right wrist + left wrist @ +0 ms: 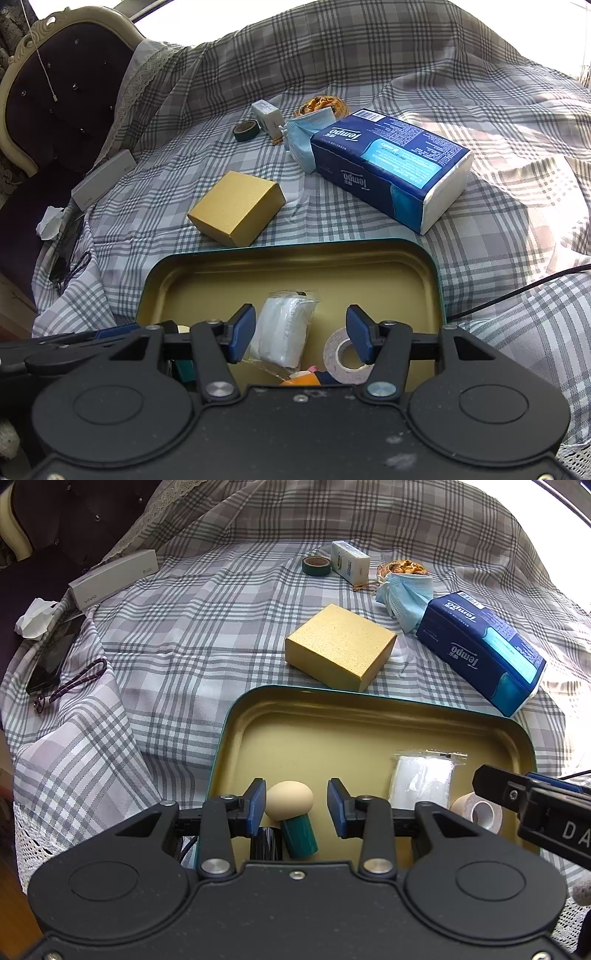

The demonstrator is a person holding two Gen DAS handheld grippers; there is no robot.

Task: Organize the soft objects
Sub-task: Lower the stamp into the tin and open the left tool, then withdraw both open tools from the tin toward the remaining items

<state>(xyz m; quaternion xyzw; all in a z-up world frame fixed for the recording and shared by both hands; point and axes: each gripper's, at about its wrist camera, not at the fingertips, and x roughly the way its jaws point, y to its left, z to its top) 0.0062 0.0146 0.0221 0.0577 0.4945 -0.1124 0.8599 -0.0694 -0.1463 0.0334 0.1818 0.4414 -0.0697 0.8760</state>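
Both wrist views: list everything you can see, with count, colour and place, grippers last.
tin tray: 1, teal outside, gold inside, near edge of bed
makeup sponge: 1, beige on teal stand, in tray
bagged white pad: 1, in tray
tape roll: 1, pale, in tray
gold box: 1, beyond tray
Tempo tissue pack: 1, blue
face mask: 1, light blue, beside pack
dark tape ring: 1, far
small white carton: 1, far
vivo box: 1, white, left
phone: 1, black, left
plaid sheet: grey-white
left gripper: open, around sponge
right gripper: open, over pad
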